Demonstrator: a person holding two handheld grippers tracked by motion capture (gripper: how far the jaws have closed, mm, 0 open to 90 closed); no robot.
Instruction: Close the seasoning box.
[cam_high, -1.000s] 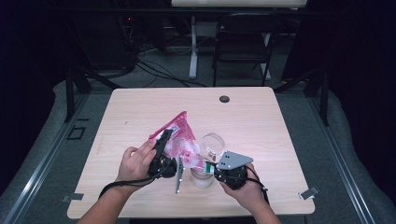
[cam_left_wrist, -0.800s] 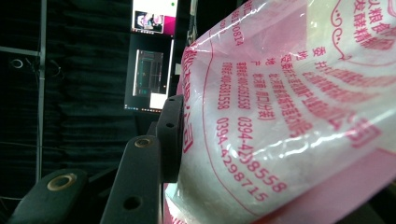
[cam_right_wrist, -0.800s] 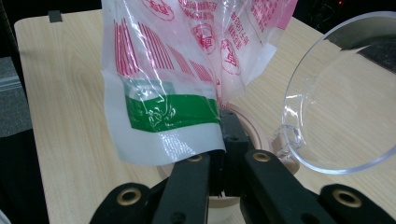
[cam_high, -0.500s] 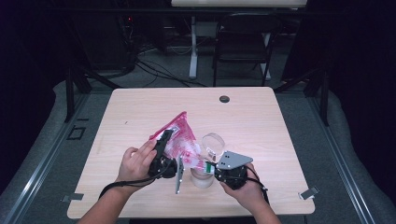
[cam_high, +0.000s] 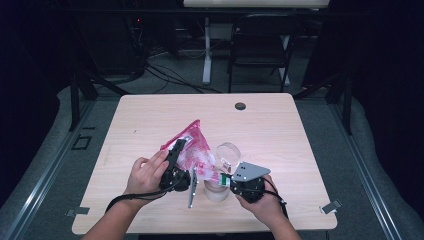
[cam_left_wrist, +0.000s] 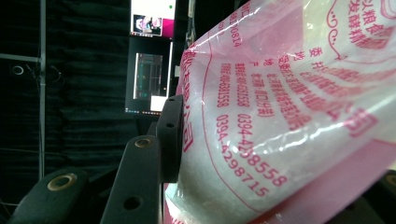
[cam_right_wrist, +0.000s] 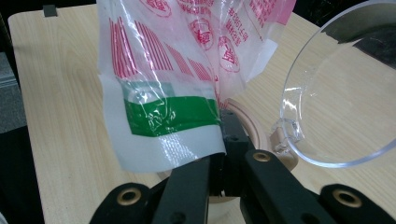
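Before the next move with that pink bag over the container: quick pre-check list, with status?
1. Left gripper clamped on the pink bag: ok, a jaw presses into it in the left gripper view.
2. Right gripper holding the bag's green-striped corner: ok, jaws shut on the film.
3. Clear lid swung open: ok.
4. Container upright on the table: ok.
5. Bag mouth open above the container: cannot tell.
6. Spillage on the table: ok, none seen.
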